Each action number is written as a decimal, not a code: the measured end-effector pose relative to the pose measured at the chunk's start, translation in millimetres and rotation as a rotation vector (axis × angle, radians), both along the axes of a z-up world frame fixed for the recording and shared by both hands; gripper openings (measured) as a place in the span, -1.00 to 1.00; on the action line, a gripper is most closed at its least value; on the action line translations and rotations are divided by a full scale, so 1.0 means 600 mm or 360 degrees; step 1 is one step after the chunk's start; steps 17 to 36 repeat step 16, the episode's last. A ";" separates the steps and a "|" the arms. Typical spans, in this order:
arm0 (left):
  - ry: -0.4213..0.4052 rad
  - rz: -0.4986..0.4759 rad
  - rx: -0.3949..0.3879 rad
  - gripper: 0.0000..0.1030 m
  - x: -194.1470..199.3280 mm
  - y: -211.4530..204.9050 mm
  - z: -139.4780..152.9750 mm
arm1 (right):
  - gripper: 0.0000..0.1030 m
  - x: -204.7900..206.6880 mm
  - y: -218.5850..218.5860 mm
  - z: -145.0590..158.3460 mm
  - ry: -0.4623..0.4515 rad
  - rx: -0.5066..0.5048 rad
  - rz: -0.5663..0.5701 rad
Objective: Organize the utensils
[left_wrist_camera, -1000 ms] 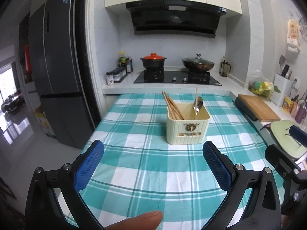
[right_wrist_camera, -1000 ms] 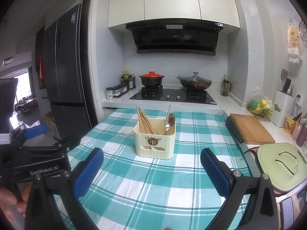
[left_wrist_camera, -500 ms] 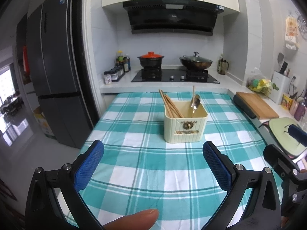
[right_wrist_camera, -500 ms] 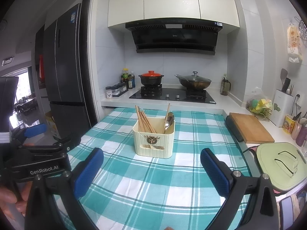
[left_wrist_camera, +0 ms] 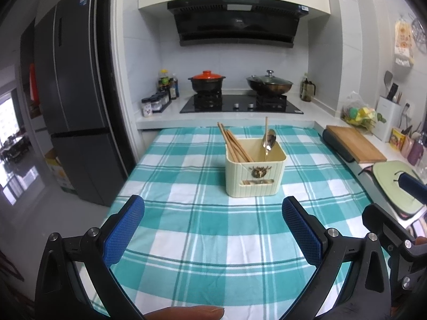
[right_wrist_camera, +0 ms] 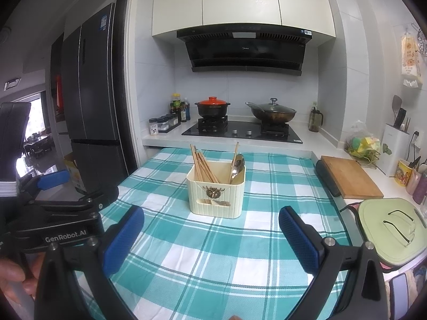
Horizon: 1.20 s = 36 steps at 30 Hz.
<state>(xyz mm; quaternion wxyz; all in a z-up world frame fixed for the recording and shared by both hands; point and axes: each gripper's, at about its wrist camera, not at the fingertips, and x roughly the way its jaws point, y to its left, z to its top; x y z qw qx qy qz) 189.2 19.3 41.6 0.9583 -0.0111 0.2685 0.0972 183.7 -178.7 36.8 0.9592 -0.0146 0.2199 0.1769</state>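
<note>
- Left gripper (left_wrist_camera: 213, 226) and right gripper (right_wrist_camera: 210, 229): released, holding nothing, near the tabletop (left_wrist_camera: 186, 240) edge.
- Farther: holder (left_wrist_camera: 254, 170) with chopsticks (left_wrist_camera: 234, 146) left, spoon (left_wrist_camera: 269, 140) right.

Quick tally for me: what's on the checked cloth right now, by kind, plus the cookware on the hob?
Utensil holder: 1
Chopstick bundle: 1 (sticks overlap, no exact count)
Spoon: 1
Lidded pots on the hob: 2, the red-lidded pot and the wok
Total: 5
</note>
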 end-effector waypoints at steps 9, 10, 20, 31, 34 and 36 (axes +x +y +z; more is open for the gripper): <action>0.0010 -0.0018 0.0007 0.99 0.002 -0.003 -0.005 | 0.99 0.001 0.000 -0.002 0.0011 -0.0001 0.0012; 0.0006 -0.0020 0.0008 0.99 0.001 -0.003 -0.005 | 0.99 0.001 0.000 -0.002 0.0011 -0.0001 0.0012; 0.0000 -0.0005 -0.0028 0.99 0.000 0.004 -0.007 | 0.99 0.003 -0.004 -0.007 0.0023 0.0001 0.0011; 0.0000 -0.0005 -0.0028 0.99 0.000 0.004 -0.007 | 0.99 0.003 -0.004 -0.007 0.0023 0.0001 0.0011; 0.0000 -0.0005 -0.0028 0.99 0.000 0.004 -0.007 | 0.99 0.003 -0.004 -0.007 0.0023 0.0001 0.0011; 0.0000 -0.0005 -0.0028 0.99 0.000 0.004 -0.007 | 0.99 0.003 -0.004 -0.007 0.0023 0.0001 0.0011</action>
